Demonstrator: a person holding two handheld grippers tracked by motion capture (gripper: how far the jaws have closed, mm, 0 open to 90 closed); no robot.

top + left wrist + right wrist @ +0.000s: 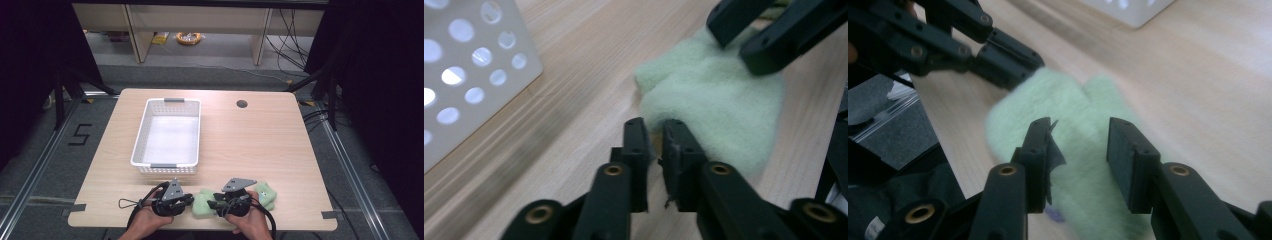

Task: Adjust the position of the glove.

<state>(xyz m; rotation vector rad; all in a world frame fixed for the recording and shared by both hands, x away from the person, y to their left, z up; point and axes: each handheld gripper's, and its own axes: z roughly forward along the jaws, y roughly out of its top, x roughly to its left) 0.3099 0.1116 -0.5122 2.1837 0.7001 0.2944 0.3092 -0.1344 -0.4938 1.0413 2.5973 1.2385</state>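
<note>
A pale green fleece item lies at the table's near edge, between my two grippers. In the left gripper view, my left gripper has its jaws nearly together, pinching the near edge of the green fleece. My right gripper stands open, one jaw on each side of the fleece. The left gripper meets the cloth's far edge in the right gripper view. From above, the left gripper and right gripper point towards each other, each held in a hand.
A white perforated basket stands just beyond the grippers, left of the table's middle; its wall is close to the left gripper. A round cable hole sits at the back. The table's right half is bare wood.
</note>
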